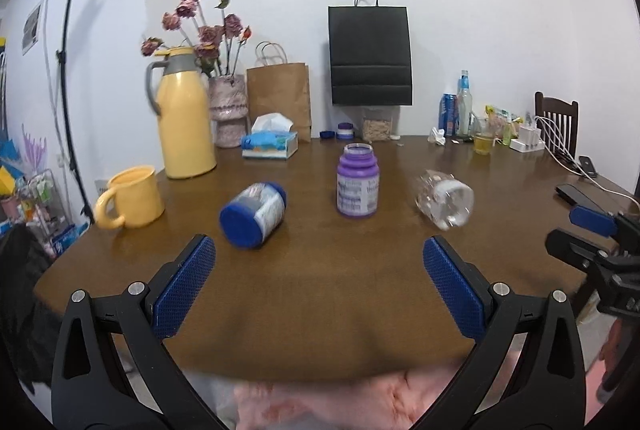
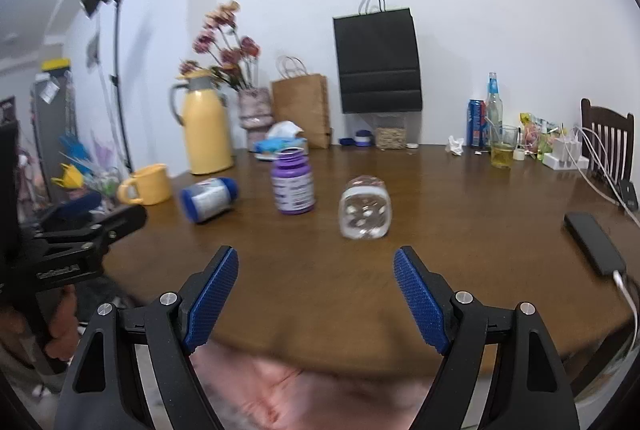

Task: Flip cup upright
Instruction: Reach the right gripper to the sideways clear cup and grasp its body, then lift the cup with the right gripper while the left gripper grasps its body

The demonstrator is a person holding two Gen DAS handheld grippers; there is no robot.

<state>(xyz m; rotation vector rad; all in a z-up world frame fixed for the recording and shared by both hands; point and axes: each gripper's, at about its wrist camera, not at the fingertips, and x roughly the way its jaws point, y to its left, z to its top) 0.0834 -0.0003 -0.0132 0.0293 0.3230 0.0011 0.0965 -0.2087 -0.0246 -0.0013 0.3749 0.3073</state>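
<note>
Left gripper (image 1: pixel 319 272): fingers spread wide, blue pads (image 1: pixel 185 284) facing each other, nothing held, nothing touched, hovering over the near edge of the table (image 1: pixel 312 310). Right gripper (image 2: pixel 316 282): also spread wide, pads (image 2: pixel 420 302) bare, holding nothing, above the near edge too.

From the left on the table: yellow mug (image 1: pixel 134 201), upright, mouth up, inside not visible. Behind it, yellow thermos (image 1: pixel 184 117) with grey lid, closed. Beside that, pink vase (image 1: pixel 228 109) with dried roses. Tissue box (image 1: pixel 270 143) with one tissue sticking out, and behind it a brown bag (image 1: pixel 280 93), contents hidden.

Near the left gripper, blue-capped jar (image 1: pixel 254 213) lying on its side, cap toward the camera, contents hidden by the label. In the middle, purple bottle (image 1: pixel 357 181) standing upright, no cap seen on it. Further back, black bag (image 1: pixel 370 55) against the wall, resting on a small clear box (image 1: pixel 376 127) with something tan inside.

To the right of the bottle, clear cup (image 2: pixel 365 207), lying on its side on the table, well apart from both grippers, straight ahead of the right gripper; blurred, which end faces the camera cannot tell.

Far right at the back: can (image 2: pixel 476 123), glass bottle (image 2: pixel 494 101), and a glass (image 2: pixel 502 145) with yellow liquid in the lower part. At the right edge, black phone (image 2: pixel 594 242) with a white cable.
</note>
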